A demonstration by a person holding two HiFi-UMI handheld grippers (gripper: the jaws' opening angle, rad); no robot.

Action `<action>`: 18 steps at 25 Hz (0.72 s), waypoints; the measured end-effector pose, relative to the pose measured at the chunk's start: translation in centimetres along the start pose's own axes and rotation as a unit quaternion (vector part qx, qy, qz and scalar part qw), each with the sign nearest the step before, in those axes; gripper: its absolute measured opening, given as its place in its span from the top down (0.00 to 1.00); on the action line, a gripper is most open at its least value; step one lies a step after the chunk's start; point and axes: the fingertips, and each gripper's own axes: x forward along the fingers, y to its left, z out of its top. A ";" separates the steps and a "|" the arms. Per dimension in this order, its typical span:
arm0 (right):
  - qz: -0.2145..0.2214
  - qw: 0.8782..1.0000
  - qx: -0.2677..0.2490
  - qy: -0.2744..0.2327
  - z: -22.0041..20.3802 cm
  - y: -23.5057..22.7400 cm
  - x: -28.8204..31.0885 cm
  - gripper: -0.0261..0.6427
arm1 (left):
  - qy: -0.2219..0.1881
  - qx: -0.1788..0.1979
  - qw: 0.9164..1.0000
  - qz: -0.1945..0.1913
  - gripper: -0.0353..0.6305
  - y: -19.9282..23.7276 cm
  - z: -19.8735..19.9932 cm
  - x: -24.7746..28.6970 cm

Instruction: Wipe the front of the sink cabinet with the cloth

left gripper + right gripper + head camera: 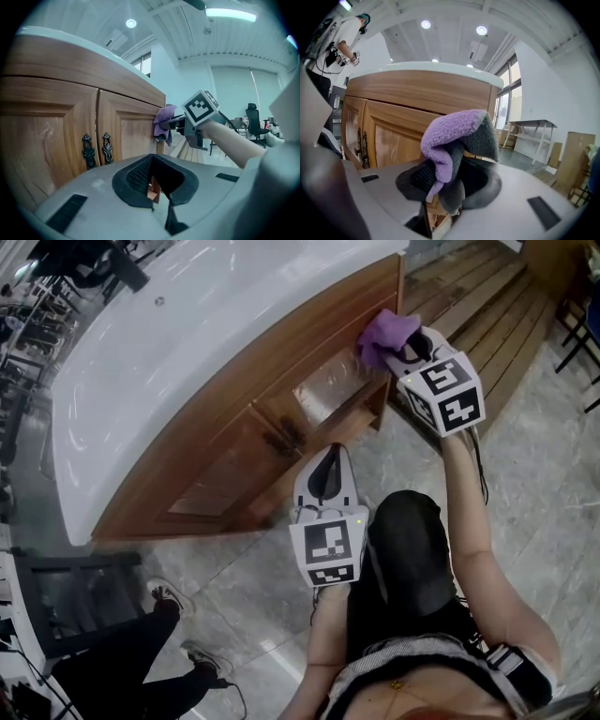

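— Marble floor (553,465), wooden sink cabinet (234,418): where is the cloth?
— One purple cloth (384,334), clamped in the right gripper (412,348) at the cabinet's top end corner.
— The other claw?
— Left gripper (328,474) is closed on nothing, facing two doors and two dark handles (89,151). A bystander (141,652) is cut off at the frame's edge.

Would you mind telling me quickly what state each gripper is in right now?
Left gripper: closed, nothing between its fingers.
Right gripper: closed on the purple cloth.
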 end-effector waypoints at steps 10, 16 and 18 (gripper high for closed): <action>0.000 1.000 0.001 -0.005 0.0 0.2 0.2 0.68 | 0.004 -0.005 1.000 0.006 0.95 0.5 -0.7 -0.1; -0.003 1.000 0.000 -0.004 -0.1 0.3 0.1 0.68 | 0.006 -0.010 1.000 0.013 0.95 1.0 -1.1 -0.4; -0.001 1.000 0.007 -0.006 -0.2 0.4 -0.2 0.68 | 0.007 -0.011 1.000 0.015 0.95 1.1 -1.2 -0.6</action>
